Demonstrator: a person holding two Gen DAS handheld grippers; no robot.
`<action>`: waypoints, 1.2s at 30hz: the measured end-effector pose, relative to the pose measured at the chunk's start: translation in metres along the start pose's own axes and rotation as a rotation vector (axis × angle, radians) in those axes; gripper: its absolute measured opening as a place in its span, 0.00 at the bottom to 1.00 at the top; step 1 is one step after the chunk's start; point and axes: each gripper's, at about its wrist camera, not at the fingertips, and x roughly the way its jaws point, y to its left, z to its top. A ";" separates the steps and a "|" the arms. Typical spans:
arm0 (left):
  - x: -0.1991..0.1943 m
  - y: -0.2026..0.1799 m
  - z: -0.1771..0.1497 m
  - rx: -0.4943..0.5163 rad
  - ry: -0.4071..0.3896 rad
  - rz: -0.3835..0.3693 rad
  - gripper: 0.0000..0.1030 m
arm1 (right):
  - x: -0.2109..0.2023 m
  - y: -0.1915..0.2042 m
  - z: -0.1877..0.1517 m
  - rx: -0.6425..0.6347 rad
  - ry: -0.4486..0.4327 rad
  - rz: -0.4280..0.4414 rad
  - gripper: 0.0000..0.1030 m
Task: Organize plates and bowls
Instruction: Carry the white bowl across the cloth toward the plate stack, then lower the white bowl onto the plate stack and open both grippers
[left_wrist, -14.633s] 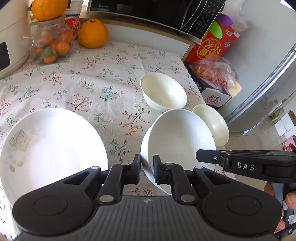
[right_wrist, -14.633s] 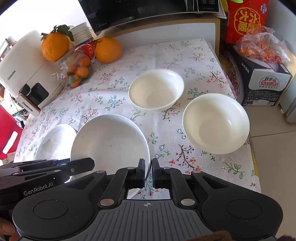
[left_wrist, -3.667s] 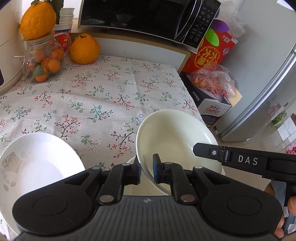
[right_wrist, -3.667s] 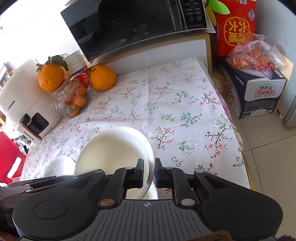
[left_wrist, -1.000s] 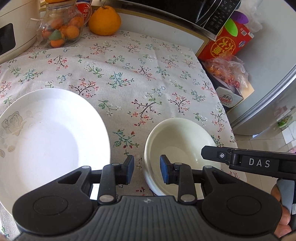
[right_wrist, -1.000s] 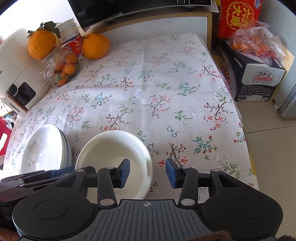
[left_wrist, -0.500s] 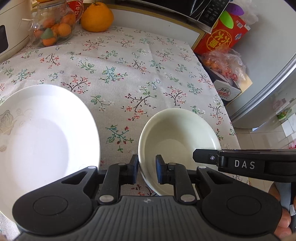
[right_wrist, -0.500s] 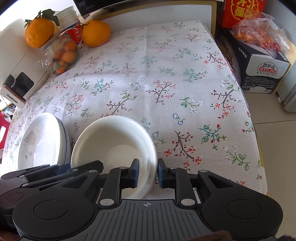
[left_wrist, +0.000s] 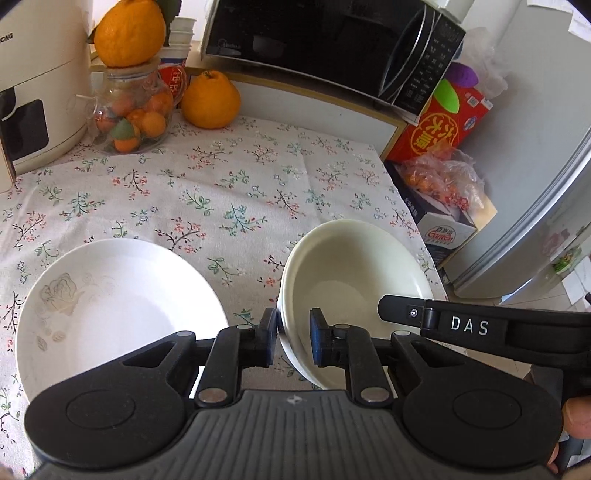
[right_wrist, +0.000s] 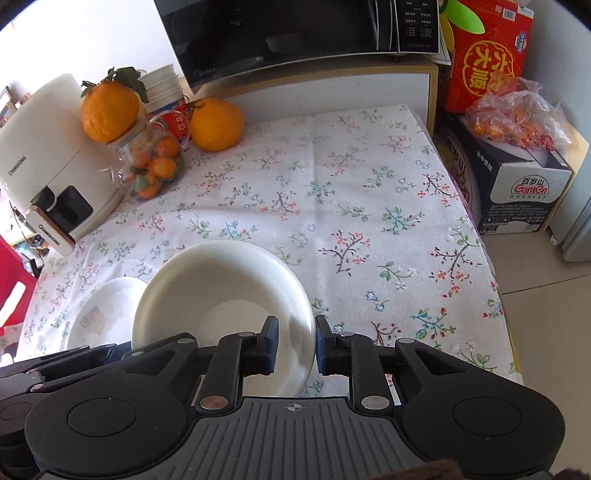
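Right gripper (right_wrist: 293, 345) clamps cream bowl (right_wrist: 221, 295) rim above floral tablecloth (right_wrist: 369, 206).

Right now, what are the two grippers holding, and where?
Both hold the bowl by its rim: the left gripper on its left edge, the right gripper on its right edge.

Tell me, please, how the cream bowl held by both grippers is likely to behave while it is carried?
The cream bowl looks glazed, so probably slippery in the thin rim pinches of the left gripper and right gripper. It seems rigid, likely breakable if dropped.
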 end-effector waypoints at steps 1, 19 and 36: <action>-0.002 0.005 0.002 -0.015 -0.004 0.003 0.16 | 0.000 0.006 0.001 -0.012 -0.005 0.005 0.20; -0.028 0.048 -0.002 -0.061 -0.046 0.091 0.15 | 0.013 0.079 -0.003 -0.124 0.002 0.039 0.20; -0.037 0.100 -0.013 -0.140 0.000 0.167 0.15 | 0.042 0.138 -0.019 -0.247 0.091 0.073 0.20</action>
